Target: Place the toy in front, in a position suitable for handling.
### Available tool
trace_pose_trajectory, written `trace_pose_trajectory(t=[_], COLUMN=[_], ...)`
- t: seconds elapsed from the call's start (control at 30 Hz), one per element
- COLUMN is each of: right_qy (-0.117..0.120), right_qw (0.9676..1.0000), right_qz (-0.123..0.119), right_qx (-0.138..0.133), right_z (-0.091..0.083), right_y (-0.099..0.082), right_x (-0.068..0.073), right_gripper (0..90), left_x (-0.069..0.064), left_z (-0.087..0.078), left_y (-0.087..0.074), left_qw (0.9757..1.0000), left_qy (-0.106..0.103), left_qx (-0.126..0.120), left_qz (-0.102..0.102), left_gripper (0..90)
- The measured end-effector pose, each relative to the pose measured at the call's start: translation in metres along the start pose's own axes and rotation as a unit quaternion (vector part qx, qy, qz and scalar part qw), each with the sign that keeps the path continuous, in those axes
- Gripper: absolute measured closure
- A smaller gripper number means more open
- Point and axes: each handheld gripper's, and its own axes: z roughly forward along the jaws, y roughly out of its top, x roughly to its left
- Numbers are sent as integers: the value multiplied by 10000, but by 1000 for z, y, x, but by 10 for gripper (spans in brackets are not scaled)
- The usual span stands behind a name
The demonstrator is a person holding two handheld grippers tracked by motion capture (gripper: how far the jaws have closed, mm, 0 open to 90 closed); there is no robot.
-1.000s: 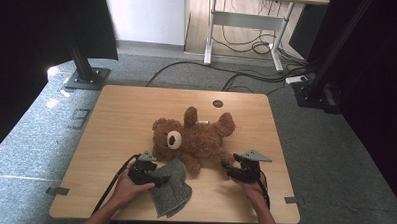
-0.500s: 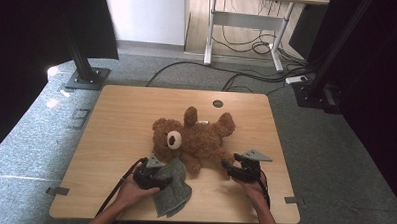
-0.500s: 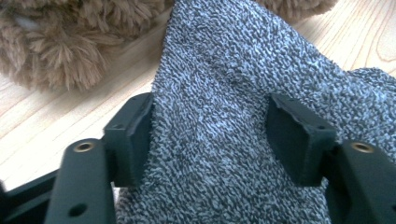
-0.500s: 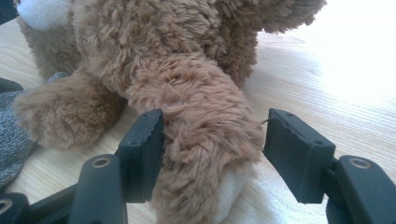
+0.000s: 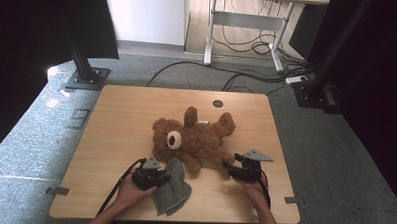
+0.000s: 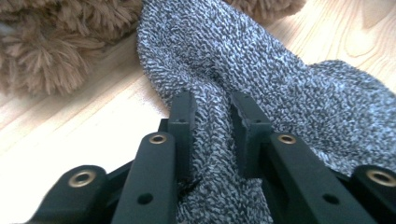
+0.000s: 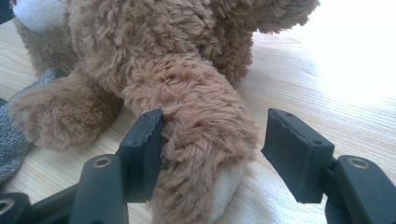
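Note:
A brown teddy bear (image 5: pixel 195 139) lies on its back in the middle of the wooden table (image 5: pixel 126 114). A grey knitted garment (image 5: pixel 173 193) lies at its near side. My left gripper (image 5: pixel 164 177) has just been closing, and in the left gripper view its jaws (image 6: pixel 211 105) pinch a raised fold of the grey knit (image 6: pixel 261 60). My right gripper (image 5: pixel 228 165) sits at the bear's leg. In the right gripper view the gripper (image 7: pixel 212 123) is open around the leg (image 7: pixel 196 93): the left pad touches the fur and the right pad stands apart.
A round cable hole (image 5: pixel 218 103) is near the table's far edge. Black stand feet (image 5: pixel 87 79) and cables lie on the carpet beyond the table, with a desk frame (image 5: pixel 244 23) farther back. Bare wood lies left and right of the bear.
The left gripper's jaws have closed from wide open onto the grey knit's edge, bunching it slightly. The right gripper and the bear have stayed put.

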Motion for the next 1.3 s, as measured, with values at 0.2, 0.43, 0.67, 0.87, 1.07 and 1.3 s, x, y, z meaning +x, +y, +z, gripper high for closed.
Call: trace_pose_trajectory(t=[0.2, 0.43, 0.67, 0.87, 1.07, 1.3], right_qy=[0, 9, 3, 17, 8, 17], right_qw=[10000, 9998, 9998, 9998, 9997, 9996], right_qz=[24, 26, 13, 8, -12, -42], right_qx=[-92, -173, -186, -205, -236, -277], right_z=[-3, -6, -6, -4, -4, -4], right_y=[2, 5, 7, 8, 10, 13], right_x=[-2, 0, 2, 4, 5, 7], right_gripper=[380, 380, 380, 380, 380, 379], left_x=[11, 25, 42, 51, 57, 63], left_z=[-8, -30, -51, -61, -79, -89], left_y=[0, 2, 0, 0, 3, 6], left_qw=[9989, 9937, 9818, 9715, 9662, 9625], left_qy=[-375, -783, -1190, -1456, -1391, -1351], left_qx=[-110, -548, -1105, -1458, -1814, -1992], left_qz=[-256, -582, -983, -1173, -1190, -1248], left_gripper=[763, 777, 779, 780, 780, 780])
